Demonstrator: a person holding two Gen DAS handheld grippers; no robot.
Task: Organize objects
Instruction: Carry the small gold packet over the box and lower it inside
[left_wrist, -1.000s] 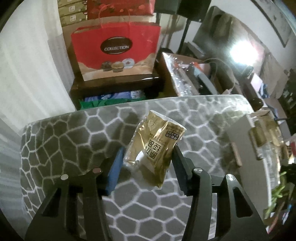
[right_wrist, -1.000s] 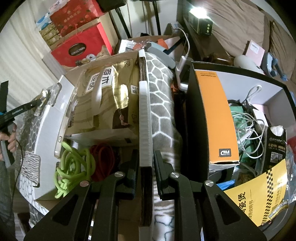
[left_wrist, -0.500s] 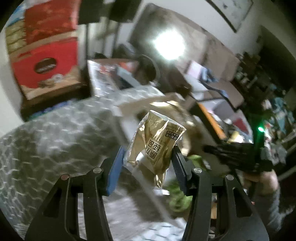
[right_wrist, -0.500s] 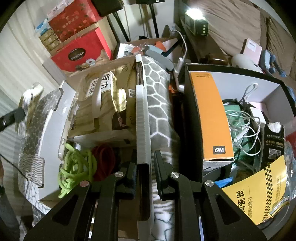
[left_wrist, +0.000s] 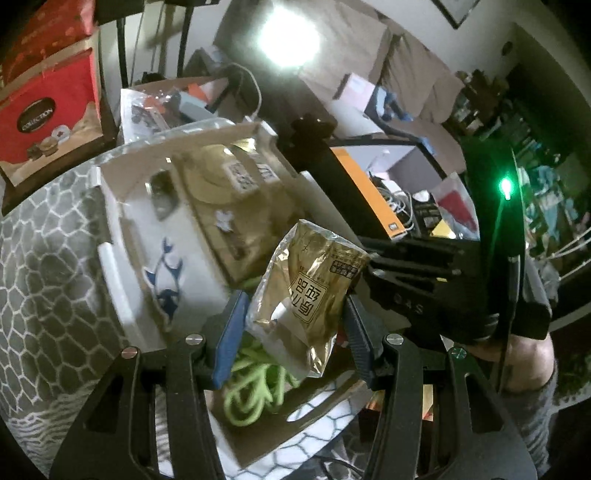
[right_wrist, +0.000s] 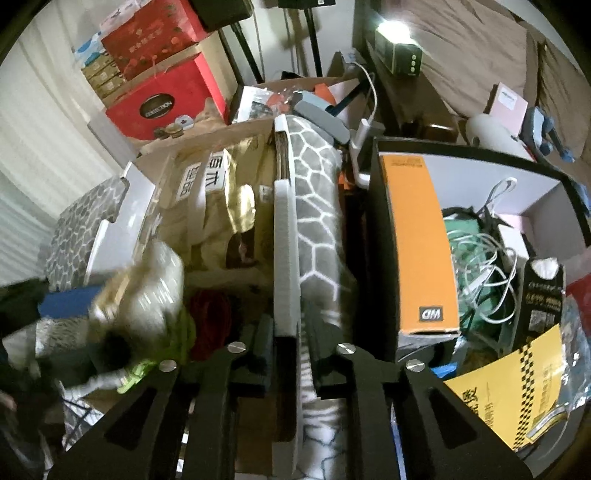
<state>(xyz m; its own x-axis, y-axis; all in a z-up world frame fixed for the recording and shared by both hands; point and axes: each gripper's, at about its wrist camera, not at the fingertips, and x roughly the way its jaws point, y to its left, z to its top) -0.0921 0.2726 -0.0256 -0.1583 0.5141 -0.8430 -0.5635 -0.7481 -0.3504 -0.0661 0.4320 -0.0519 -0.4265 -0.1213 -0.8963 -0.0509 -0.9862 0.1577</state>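
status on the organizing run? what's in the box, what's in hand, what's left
Done: large gold bag, green cord and red cord lie in the patterned box. In hand: left gripper holds a gold packet above it; right gripper clamps the box wall. Left: release the packet.

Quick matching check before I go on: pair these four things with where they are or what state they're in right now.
Things:
1. gold foil packet
2. green cord
3. patterned box flap
4. orange WD box

Places or states:
A. standing upright in the black-edged bin of cables
B. pinched by the right hand-held gripper
C. lying coiled in the bottom of the open box
D. held between the fingers of the left hand-held gripper, above the open box

Pairs: 1-D, 2-C, 3-B, 4-A
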